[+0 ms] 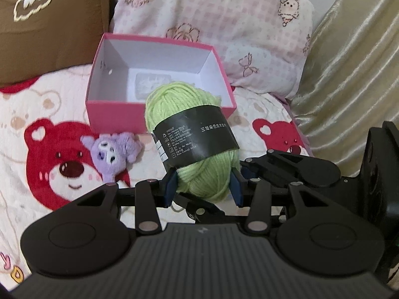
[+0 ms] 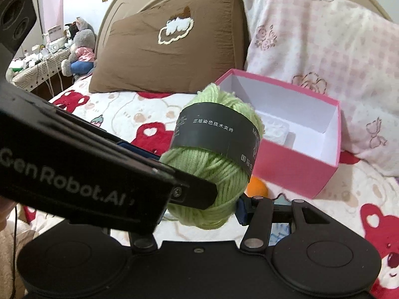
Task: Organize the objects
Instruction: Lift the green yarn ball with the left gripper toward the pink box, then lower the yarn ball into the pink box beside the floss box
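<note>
A green yarn ball [image 1: 204,174] with a black paper band hangs above the bed, in front of an uncovered pink box [image 1: 112,114]. My left gripper [image 1: 203,185] is shut on its lower half, a blue pad pressing each side. In the right wrist view the same yarn ball [image 2: 212,164] sits between my right gripper's [image 2: 198,209] fingers. The right blue pad [image 2: 240,209] presses its side. The left finger is hidden behind the left gripper's body [image 2: 99,169], which crosses in from the left. The pink box [image 2: 286,172] holds a clear plastic piece [image 2: 274,129].
A purple plush toy [image 1: 109,154] lies on the bear-print blanket left of the yarn. An orange ball [image 2: 256,186] rests by the box's front. A brown pillow [image 2: 169,49] and a pink pillow [image 2: 324,49] stand behind. A cluttered bedside table [image 2: 37,67] is far left.
</note>
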